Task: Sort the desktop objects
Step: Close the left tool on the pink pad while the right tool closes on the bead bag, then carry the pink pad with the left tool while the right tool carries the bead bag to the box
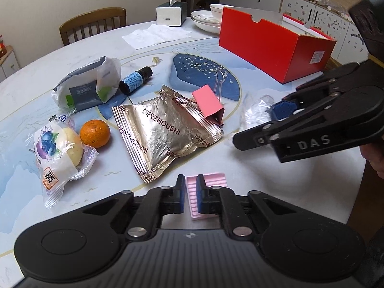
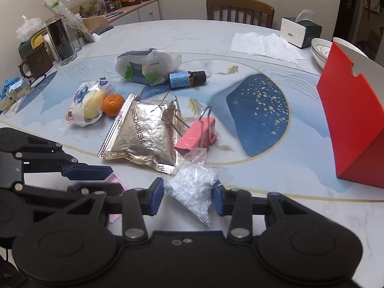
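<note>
My left gripper (image 1: pixel 191 195) is shut on a pink ribbed pad (image 1: pixel 211 184) at the table's near edge; it also shows in the right wrist view (image 2: pixel 112 180). My right gripper (image 2: pixel 188 195) is open around a clear bag of white beads (image 2: pixel 194 187) that lies between its fingers on the table. A silver foil packet (image 1: pixel 165 129), a pink binder clip (image 1: pixel 210 104), an orange (image 1: pixel 94 133), a wrapped bun (image 1: pixel 60 151), a small blue-labelled bottle (image 1: pixel 135 80) and a white pouch (image 1: pixel 88 84) lie on the table. A red box (image 1: pixel 276 45) stands open at the far right.
A tissue box (image 1: pixel 171 12), paper sheets (image 1: pixel 156 34) and stacked white plates (image 1: pixel 206 19) are at the back. A chair (image 1: pixel 93 22) stands behind the table. Cups, a dark mug (image 2: pixel 36 61) and jars crowd the far left in the right wrist view.
</note>
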